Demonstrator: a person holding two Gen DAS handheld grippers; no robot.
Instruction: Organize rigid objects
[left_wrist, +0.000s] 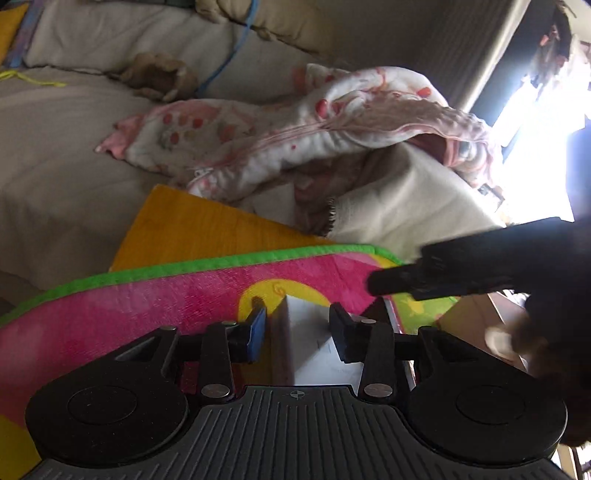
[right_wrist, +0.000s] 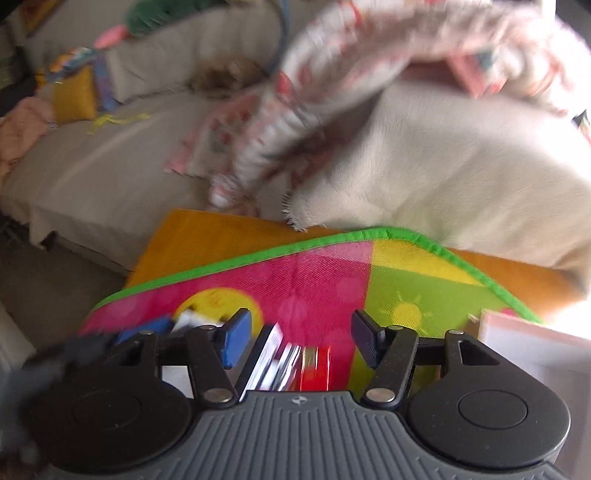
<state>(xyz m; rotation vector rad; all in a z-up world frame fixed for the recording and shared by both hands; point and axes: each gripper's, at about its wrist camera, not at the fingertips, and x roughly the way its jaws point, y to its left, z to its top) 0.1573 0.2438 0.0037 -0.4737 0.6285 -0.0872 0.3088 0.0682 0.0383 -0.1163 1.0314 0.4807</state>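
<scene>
Left gripper (left_wrist: 297, 328): jaws parted, a white box-like object (left_wrist: 314, 347) standing between the blue pads with a gap on each side; neither pad is seen to touch it, so nothing is gripped.
White box-like object: on the pink part of the play mat (left_wrist: 147, 306), partly over the mat's yellow circle, one corner edge turned toward the left wrist camera.
Right gripper (right_wrist: 301, 336): jaws wide apart, holding nothing; a red and white book (right_wrist: 295, 365) lies below and between the fingers, closer to the blue left pad (right_wrist: 236, 338), blurred.
Red and white book: on the play mat where pink meets yellow-green, near the mat's near edge in the right wrist view.
Play mat: pink, yellow and green with a bright green border, lying over an orange surface (left_wrist: 192, 229) that shows past the mat's far edge.
Second gripper in left view: a dark, blurred shape (left_wrist: 461, 266) reaching in from the right over the mat's far right corner.
Pale box (right_wrist: 532, 343): at the mat's right edge, just beside the right gripper.
Blanket (left_wrist: 295, 125): white with pink and red print, bunched on a beige couch (left_wrist: 74, 147) beyond the orange surface.
Cream cloth (right_wrist: 443, 155): frayed edge touching the orange surface's far side.
</scene>
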